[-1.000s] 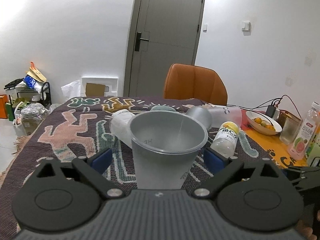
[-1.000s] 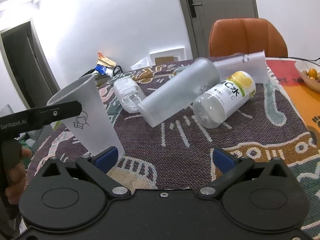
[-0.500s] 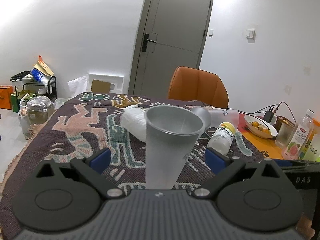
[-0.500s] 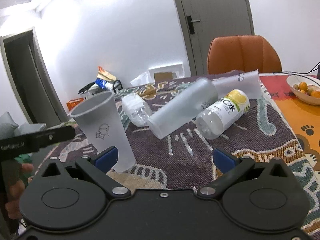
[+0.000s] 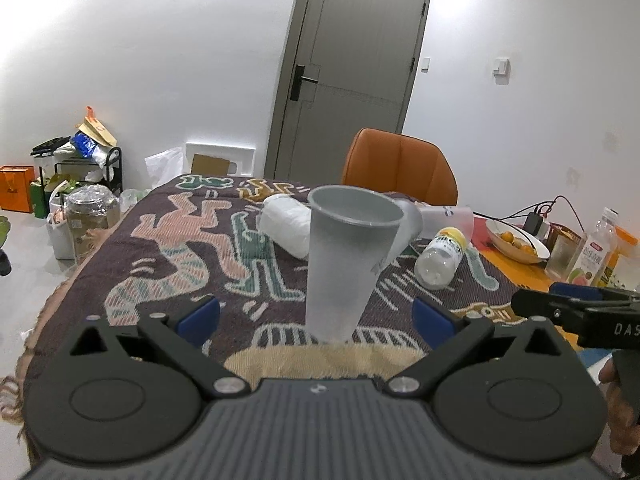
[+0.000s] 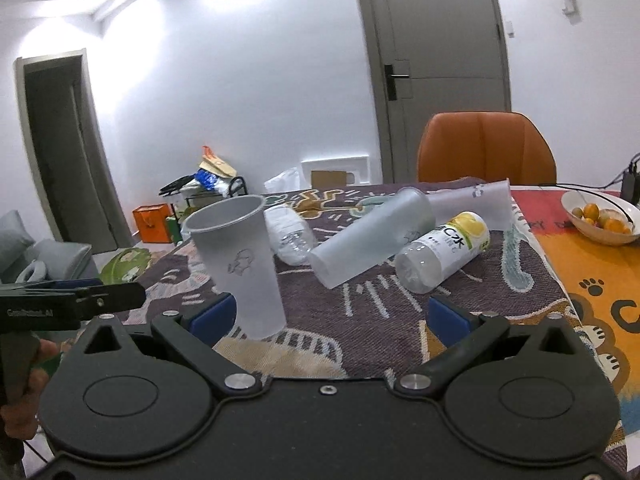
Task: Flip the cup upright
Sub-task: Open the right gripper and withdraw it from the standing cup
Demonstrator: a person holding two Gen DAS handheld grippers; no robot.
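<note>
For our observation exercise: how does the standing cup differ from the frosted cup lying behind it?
Pose: the standing cup is upright, mouth up; the lying cup is on its side.
Contact: the standing cup stands alone on the cloth; the lying cup rests against a bottle.
Both are frosted, tapered and empty.

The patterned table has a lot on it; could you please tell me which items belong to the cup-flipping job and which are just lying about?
Part of the job:
- frosted cup, standing upright, mouth up
- left gripper, open around it, not touching

Just lying about:
- second frosted cup, on its side
- yellow-labelled bottle, on its side
- clear bottle
- fruit bowl
- right gripper, open
</note>
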